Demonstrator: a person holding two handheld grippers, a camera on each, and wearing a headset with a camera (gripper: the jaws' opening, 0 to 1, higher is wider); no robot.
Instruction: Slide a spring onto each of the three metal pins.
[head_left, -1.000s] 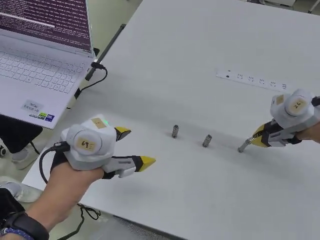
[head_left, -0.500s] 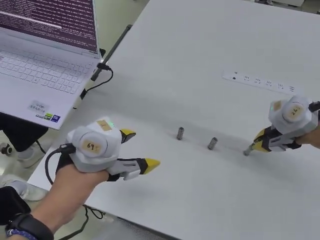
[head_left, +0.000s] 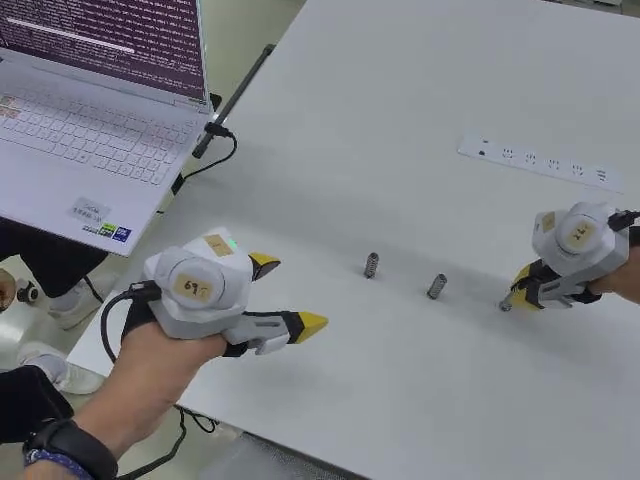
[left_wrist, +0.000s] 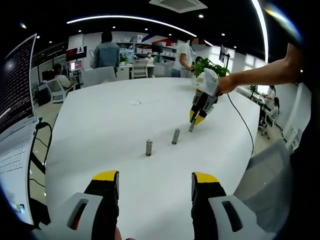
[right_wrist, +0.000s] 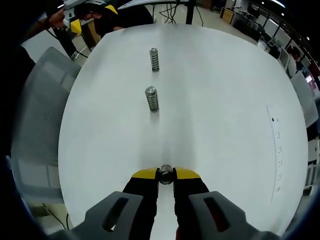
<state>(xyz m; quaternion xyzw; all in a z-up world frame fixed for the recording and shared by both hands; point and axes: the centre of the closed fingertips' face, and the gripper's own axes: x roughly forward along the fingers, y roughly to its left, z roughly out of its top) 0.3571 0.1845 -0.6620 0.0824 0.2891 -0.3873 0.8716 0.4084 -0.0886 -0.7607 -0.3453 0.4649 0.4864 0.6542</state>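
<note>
Left tongs (head_left: 290, 292) are hovering over the near edge of the worktop (head_left: 400, 120). Jaws are standing wide apart and gripping nothing, with bare worktop showing between the tips in the left gripper view.

Right tongs (right_wrist: 166, 175) are pinching tight on the gripped spring (right_wrist: 165, 174), whose round metal end is sitting flush between the yellow tips. In the head view its lower end is touching the worktop just below those tips. Can't tell if a pin is inside it.

Straight ahead of the right tongs, two more are standing upright in line. The near spring (right_wrist: 151, 98) is sitting close in front and the far spring (right_wrist: 154, 59) just beyond it. Both are lying between the two tongs, apart from each other and from either set of jaws.

Power strip (head_left: 540, 162) is lying flat on the worktop beyond the right tongs. Open laptop (head_left: 90, 100) is sitting well beyond the left tongs, off to their outer side.
</note>
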